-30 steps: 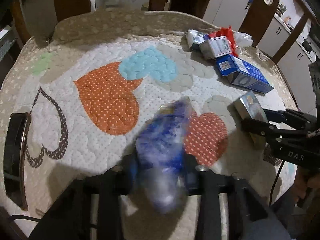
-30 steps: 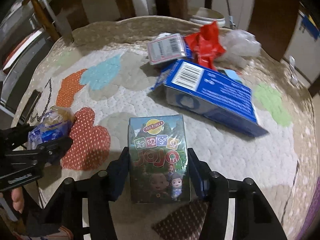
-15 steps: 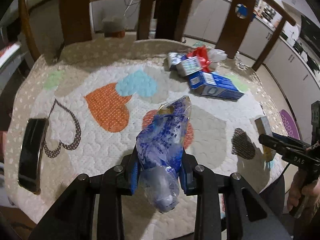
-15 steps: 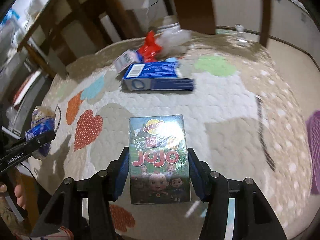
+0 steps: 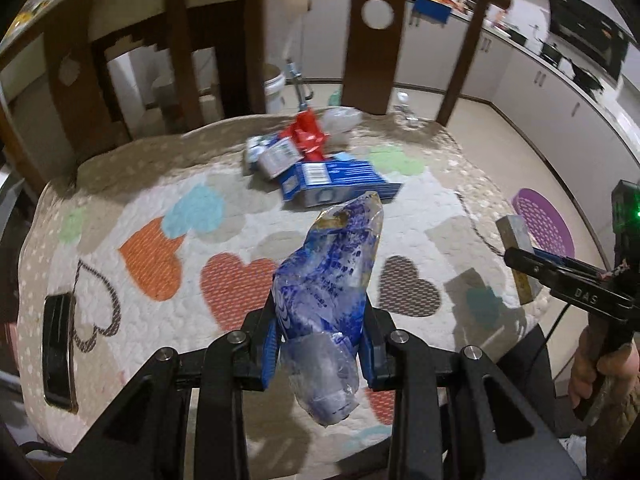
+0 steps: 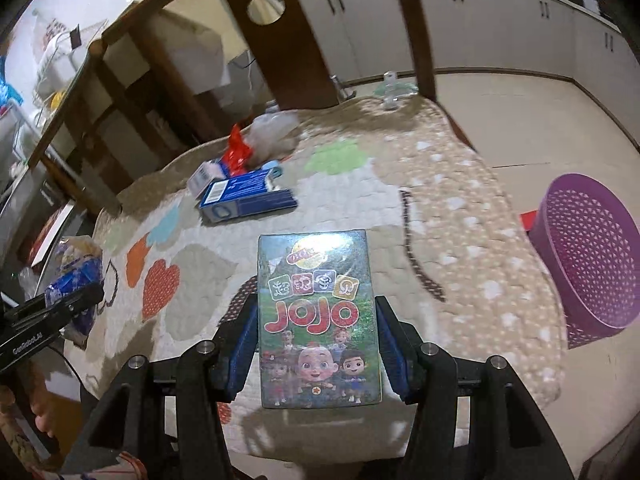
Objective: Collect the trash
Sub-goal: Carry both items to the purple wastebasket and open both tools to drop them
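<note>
My left gripper [image 5: 320,346] is shut on a crumpled blue plastic bag [image 5: 330,276], held above the quilted table [image 5: 132,184]. My right gripper [image 6: 316,348] is shut on a green JOJO carton [image 6: 318,316], lifted over the table's near right side. In the left wrist view the right gripper [image 5: 532,264] shows at the right edge with the carton [image 5: 518,240] in it. The left gripper [image 6: 60,308] with its bag [image 6: 76,276] appears at the left of the right wrist view. A purple basket [image 6: 592,256] stands on the floor to the right of the table.
A pile of trash lies at the table's far side: a long blue box [image 5: 340,182], a small white box [image 5: 278,156], a red wrapper [image 5: 306,136] and clear plastic [image 5: 338,120]. A dark flat object [image 5: 58,350] lies at the left edge. Wooden chairs [image 5: 372,32] stand behind.
Both grippers have risen and drawn back from the table with their loads still gripped. The views have swung right, bringing the purple basket on the floor into sight.
</note>
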Tool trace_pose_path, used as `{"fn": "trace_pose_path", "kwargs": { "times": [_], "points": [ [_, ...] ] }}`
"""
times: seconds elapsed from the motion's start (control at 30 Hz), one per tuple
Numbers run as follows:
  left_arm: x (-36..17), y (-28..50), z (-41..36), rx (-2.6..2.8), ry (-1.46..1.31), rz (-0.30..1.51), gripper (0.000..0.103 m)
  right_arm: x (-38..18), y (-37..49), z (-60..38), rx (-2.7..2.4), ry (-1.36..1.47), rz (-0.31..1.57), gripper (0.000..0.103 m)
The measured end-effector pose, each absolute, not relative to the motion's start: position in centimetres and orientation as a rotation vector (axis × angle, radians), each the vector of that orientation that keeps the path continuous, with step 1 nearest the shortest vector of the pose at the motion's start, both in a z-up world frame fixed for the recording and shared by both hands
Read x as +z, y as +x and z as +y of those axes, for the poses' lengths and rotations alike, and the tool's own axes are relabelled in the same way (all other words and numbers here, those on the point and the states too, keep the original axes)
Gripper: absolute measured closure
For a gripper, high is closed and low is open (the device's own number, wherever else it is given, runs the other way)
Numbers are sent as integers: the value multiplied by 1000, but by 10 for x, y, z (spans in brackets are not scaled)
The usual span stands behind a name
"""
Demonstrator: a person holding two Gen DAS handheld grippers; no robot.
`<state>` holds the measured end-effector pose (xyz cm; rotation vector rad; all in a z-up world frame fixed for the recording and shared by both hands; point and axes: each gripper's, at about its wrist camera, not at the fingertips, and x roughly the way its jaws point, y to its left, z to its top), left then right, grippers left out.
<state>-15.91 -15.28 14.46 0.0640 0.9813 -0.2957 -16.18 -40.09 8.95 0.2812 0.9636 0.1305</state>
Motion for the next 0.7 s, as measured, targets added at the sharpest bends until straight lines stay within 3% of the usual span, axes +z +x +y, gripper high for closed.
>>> {"fn": "trace_pose_path", "kwargs": {
  "times": [0.7],
  "points": [
    [171, -130, -344, -590, 232, 922, 72, 104, -204, -539, -93, 439, 823, 44]
  ]
}}
